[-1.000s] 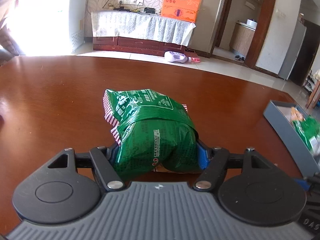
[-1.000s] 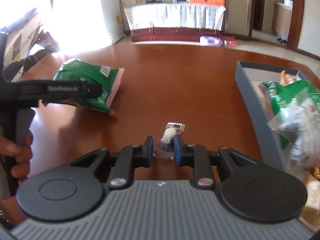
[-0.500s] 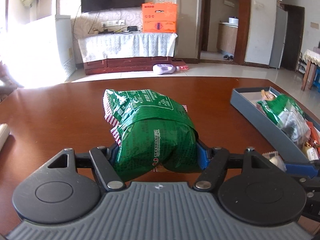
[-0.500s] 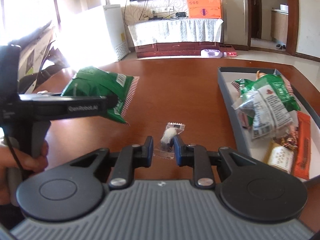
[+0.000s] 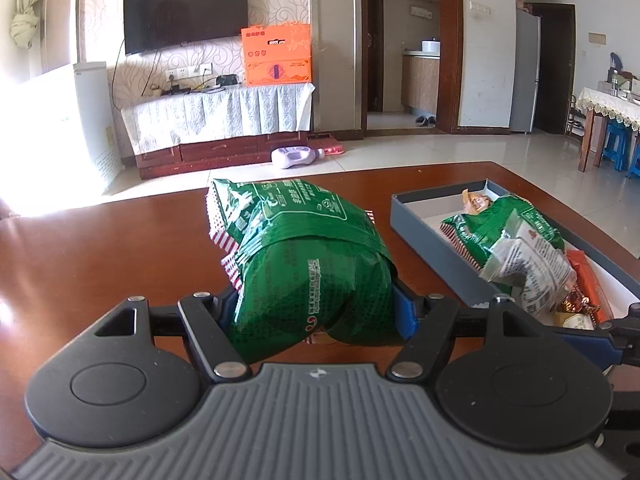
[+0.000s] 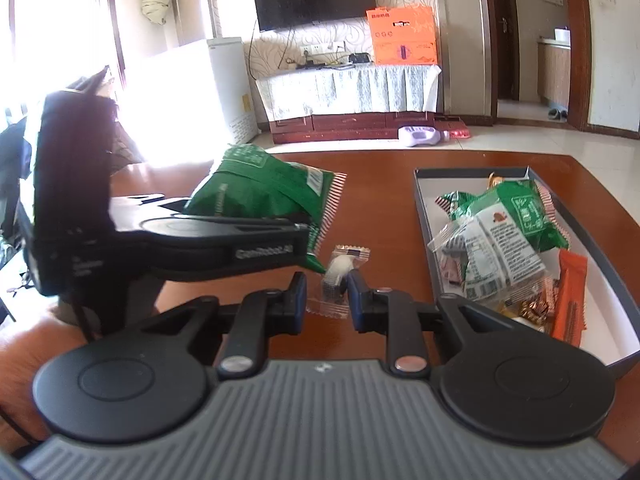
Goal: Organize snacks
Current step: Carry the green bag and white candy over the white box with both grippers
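Observation:
My left gripper [image 5: 316, 312] is shut on a green snack bag [image 5: 304, 256] and holds it above the brown table, left of the grey box [image 5: 416, 216]. The same bag [image 6: 264, 196] shows in the right wrist view, held by the left gripper [image 6: 224, 240]. My right gripper [image 6: 327, 300] is shut on a small clear-wrapped candy [image 6: 340, 276], lifted above the table. The grey box [image 6: 424, 216] lies to the right and holds several snacks: a green bag [image 6: 516, 208], a clear packet [image 6: 492, 256] and an orange bar [image 6: 568, 296].
The brown table [image 5: 100, 248] ends just behind the box. Beyond it are a TV cabinet with a cloth [image 5: 216, 116], an orange carton [image 5: 276, 56] and a purple bottle on the floor [image 5: 296, 156]. A hand [image 6: 40, 340] holds the left gripper.
Both grippers have risen off the table and swung right with their loads. The box now lies closer and fuller in both views.

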A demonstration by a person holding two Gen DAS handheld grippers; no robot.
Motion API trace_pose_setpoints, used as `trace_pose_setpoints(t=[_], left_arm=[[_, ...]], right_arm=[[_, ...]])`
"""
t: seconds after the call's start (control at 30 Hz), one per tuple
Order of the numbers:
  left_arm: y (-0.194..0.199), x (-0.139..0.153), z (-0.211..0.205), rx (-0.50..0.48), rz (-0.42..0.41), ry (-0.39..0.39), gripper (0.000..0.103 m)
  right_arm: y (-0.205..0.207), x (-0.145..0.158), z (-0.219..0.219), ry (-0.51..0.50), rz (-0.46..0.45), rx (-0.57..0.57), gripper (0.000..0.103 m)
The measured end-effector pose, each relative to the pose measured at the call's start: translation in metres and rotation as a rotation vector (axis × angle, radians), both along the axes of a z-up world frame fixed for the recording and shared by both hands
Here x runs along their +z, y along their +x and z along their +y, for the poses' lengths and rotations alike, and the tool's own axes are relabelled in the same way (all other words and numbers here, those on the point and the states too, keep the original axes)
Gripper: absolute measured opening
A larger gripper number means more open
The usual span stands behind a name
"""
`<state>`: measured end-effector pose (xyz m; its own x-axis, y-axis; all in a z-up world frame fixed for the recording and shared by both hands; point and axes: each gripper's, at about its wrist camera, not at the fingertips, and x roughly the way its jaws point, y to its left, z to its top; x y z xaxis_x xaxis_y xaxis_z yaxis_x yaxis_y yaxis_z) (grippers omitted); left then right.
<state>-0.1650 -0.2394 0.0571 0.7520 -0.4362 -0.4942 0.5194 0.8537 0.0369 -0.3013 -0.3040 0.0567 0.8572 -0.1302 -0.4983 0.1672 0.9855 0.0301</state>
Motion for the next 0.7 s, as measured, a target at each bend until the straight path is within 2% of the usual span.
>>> trace_pose_setpoints(t=[0.43,0.7], left_arm=[[-0.001,0.007,-0.012,-0.009,0.002,-0.010,0.075],[-0.003,0.007,-0.040,-0.031,0.002,-0.016,0.075]], right_arm=[[-0.021,0.013,-0.011,-0.020,-0.049,-0.028,0.025],[-0.031,0.015,-0.028,-0.021,-0.053,-0.062,0.025]])
